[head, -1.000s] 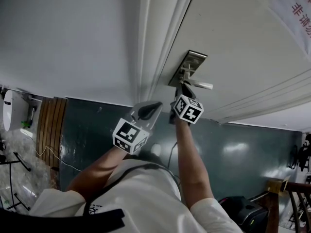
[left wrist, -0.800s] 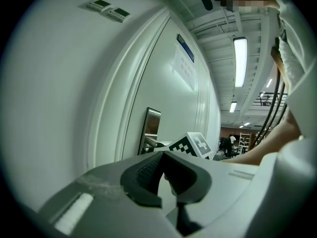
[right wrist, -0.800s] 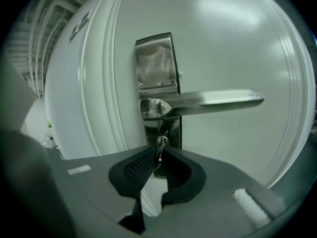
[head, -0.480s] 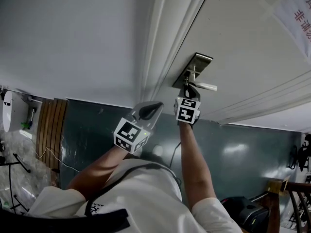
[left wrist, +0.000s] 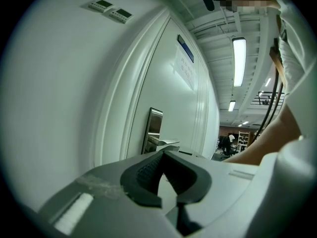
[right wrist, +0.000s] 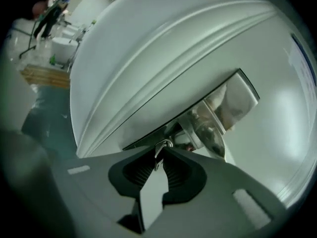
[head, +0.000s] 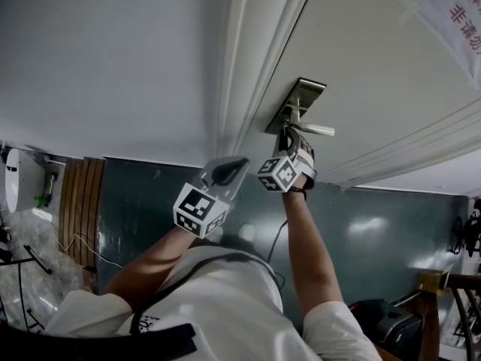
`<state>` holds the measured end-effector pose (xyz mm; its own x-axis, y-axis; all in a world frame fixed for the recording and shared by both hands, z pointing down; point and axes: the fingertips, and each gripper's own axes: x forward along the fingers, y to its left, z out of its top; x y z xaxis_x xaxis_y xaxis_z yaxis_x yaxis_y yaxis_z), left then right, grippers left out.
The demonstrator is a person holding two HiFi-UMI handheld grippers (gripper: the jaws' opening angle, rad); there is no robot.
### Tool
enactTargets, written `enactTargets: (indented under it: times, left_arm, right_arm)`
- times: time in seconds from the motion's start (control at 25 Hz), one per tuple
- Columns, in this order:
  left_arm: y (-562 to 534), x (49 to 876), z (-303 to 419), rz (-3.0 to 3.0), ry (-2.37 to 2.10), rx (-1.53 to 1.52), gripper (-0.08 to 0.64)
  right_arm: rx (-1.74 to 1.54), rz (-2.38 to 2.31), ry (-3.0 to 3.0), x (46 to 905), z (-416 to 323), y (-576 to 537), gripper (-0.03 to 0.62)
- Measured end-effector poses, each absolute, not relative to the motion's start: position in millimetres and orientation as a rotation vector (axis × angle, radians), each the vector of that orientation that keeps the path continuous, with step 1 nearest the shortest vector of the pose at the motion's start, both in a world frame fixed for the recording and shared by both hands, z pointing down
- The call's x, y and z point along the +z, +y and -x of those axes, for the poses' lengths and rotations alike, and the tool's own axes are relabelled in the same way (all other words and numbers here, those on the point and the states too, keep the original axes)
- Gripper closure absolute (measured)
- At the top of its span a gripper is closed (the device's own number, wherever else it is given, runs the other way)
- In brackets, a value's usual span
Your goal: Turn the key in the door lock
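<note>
At the far left the pale wall (head: 105, 66) ran down to the teal floor (head: 143, 194). You held your left gripper (head: 231, 168) in front of that floor, below the door frame (head: 252, 51) and well short of the door. In the left gripper view its dark pads (left wrist: 148, 172) met at the tips with nothing between them, so that gripper was clenched and empty. It touched neither the frame nor the lock.

Just to its right, your right arm reached up to the door (head: 376, 59), and your right gripper (head: 285, 135) sat against the lock plate (head: 304, 96), directly under the lever handle (head: 316, 130). The marker cube (head: 276, 173) on that gripper was tipped over to one side.

In the right gripper view the key (right wrist: 159, 151) stood at the very tips of the jaws, pinched between the ribbed pads, with its small ring (right wrist: 165, 144) poking out just past them. Its blade ran on toward the plate, beside the base of the handle; where it entered the lock was hidden from that view. Those jaws had just been easing open a little, yet the pads were on the key's flat sides, so you were grasping it.

Farther right, the door panel carried a white sign (head: 458, 13) with red print at the top corner.
</note>
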<state>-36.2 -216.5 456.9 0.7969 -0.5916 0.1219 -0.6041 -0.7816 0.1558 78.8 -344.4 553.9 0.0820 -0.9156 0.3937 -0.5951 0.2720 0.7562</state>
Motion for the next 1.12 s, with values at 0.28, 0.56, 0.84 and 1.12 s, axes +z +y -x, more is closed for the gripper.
enactTargets:
  times: [0.28,0.56,0.84,1.12]
  left_arm:
    - [-215,455,29,-2.817,-0.916,0.104,0.555]
    - [-213,453,24,-2.832,-0.907,0.112,0.555]
    - [-212,447,14,-2.840,-0.928,0.105,0.554]
    - [-215,441,7,-2.838,-0.971,0.094,0.555]
  right_arm:
    - [-0.753,-1.097,-1.430,562,-74,-342,0.524]
    - [-0.878,-0.957,-1.346,565,-74,-342,0.508]
    - [-0.803,-1.026,-1.441,553,-72,-340,0.501]
    - [-0.818,-1.021,-1.437,558,-74,-338,0.503]
